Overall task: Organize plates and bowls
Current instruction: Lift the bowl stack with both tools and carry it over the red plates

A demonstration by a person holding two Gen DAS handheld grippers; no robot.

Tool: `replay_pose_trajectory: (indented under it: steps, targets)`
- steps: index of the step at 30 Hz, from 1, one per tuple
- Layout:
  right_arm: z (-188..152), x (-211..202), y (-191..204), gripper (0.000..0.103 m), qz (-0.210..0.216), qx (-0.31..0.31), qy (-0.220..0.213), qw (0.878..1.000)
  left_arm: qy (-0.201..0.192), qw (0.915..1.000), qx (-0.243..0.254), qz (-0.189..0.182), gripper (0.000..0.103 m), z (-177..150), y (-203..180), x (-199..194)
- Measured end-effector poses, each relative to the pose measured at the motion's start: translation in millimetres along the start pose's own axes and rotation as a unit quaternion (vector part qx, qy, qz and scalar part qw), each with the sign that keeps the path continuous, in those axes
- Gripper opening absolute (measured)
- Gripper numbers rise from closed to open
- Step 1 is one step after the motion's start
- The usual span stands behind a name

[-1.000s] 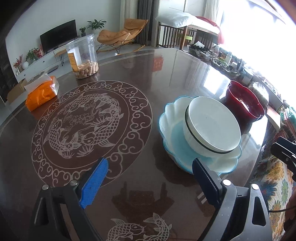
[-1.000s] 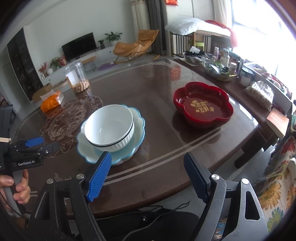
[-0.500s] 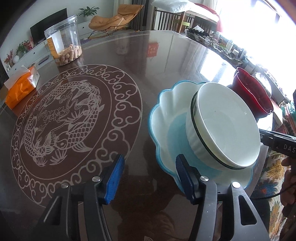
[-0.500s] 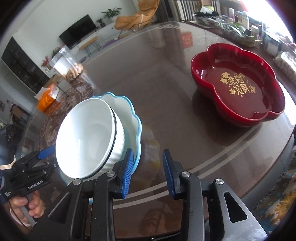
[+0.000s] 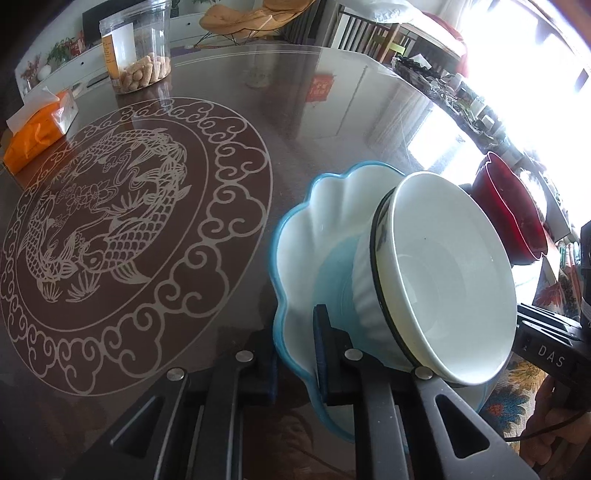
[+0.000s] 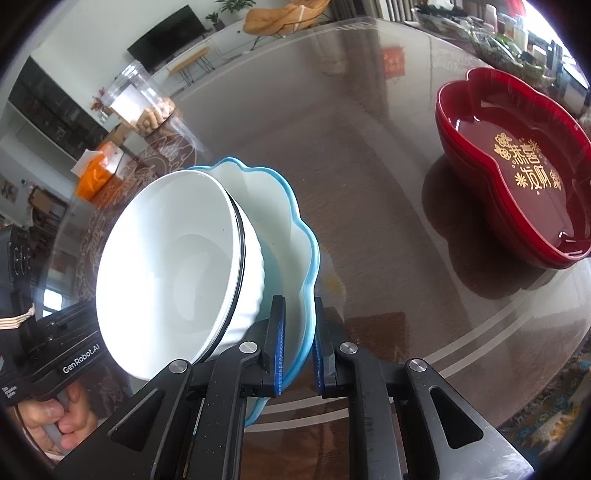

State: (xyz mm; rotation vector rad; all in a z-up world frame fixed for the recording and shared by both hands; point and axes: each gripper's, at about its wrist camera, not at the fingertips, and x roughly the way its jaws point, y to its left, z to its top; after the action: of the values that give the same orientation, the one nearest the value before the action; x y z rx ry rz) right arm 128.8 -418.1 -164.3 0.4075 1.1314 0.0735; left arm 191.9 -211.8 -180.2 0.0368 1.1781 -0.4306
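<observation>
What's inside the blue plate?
A white bowl sits inside the blue plate, empty as far as its inside shows. Both grippers' jaws pinch the plate's rim. The plate's middle, under the bowl, is covered.

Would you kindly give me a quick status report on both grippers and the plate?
Left gripper and right gripper both clamped on blue-rimmed plate rim. White bowl sits in plate. Red tray apart, to the right.

We are in a home's living and dining room: a glossy brown dining table point(image 5: 303, 122) with a carp medallion, a wall television point(image 6: 166, 37), an orange lounge chair point(image 6: 284, 16), potted plants, and a pillowed daybed by the window.
</observation>
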Motion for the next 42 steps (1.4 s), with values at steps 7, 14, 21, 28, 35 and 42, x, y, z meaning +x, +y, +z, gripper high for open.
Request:
replay_pose_trajectory:
  steps: [7,14,21,28,35,42]
  targets:
    - [-1,-4,0,0.015,0.009,0.014,0.000,1.000,-0.010,0.9999,0.006,0.006,0.014,8,-4,-8]
    - [1,-22,-2,0.015,-0.002,0.007,-0.031,0.999,-0.018,0.9997,0.014,-0.002,0.014,9,-18,-13]
    - [7,-49,-12,0.015,-0.011,0.003,-0.057,0.998,-0.033,0.9991,0.024,-0.012,0.014,22,-43,-24]
    - [21,-86,-28,0.015,-0.019,0.002,-0.090,0.996,-0.062,0.9964,0.053,-0.021,0.014,52,-85,-44]
    - [45,-123,-60,0.016,-0.051,0.010,-0.121,0.991,-0.087,0.9917,0.082,-0.047,0.014,91,-144,-42]
    - [63,-135,-114,0.016,-0.096,0.035,-0.138,0.985,-0.079,0.9884,0.106,-0.075,0.014,118,-204,7]
